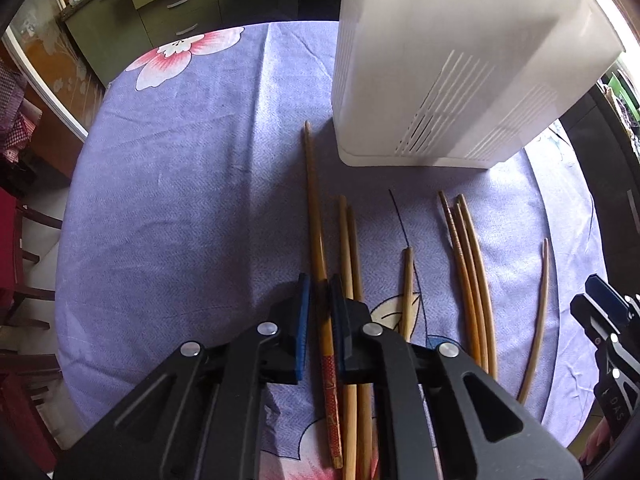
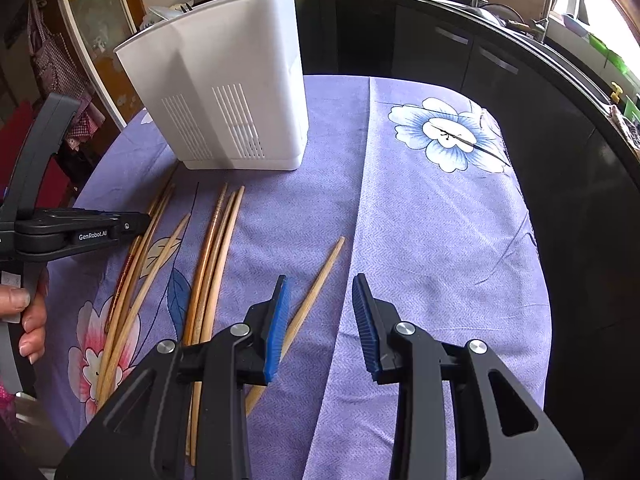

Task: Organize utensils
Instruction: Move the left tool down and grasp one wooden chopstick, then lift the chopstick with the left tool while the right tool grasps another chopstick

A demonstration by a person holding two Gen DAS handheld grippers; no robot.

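Several wooden chopsticks lie side by side on a purple flowered cloth (image 1: 180, 200) in front of a white slotted utensil holder (image 1: 440, 60). My left gripper (image 1: 319, 280) points steeply down and is shut on the long chopstick with a red patterned end (image 1: 314, 200), which still lies along the cloth. A pair (image 1: 348, 248), a single one (image 1: 408, 292), a group of three (image 1: 468, 260) and a curved one (image 1: 538, 312) lie to its right. My right gripper (image 2: 320, 277) is open above a loose chopstick (image 2: 332, 258), whose far end shows between the fingers. The holder (image 2: 224, 92) stands at the back left there.
A hand (image 2: 28, 320) holds the left gripper's handle at the left edge. Dark kitchen cabinets (image 2: 500, 60) curve around the table's far and right sides. Green drawers (image 1: 172, 0) and a wooden chair (image 1: 24, 240) stand beyond the left edge.
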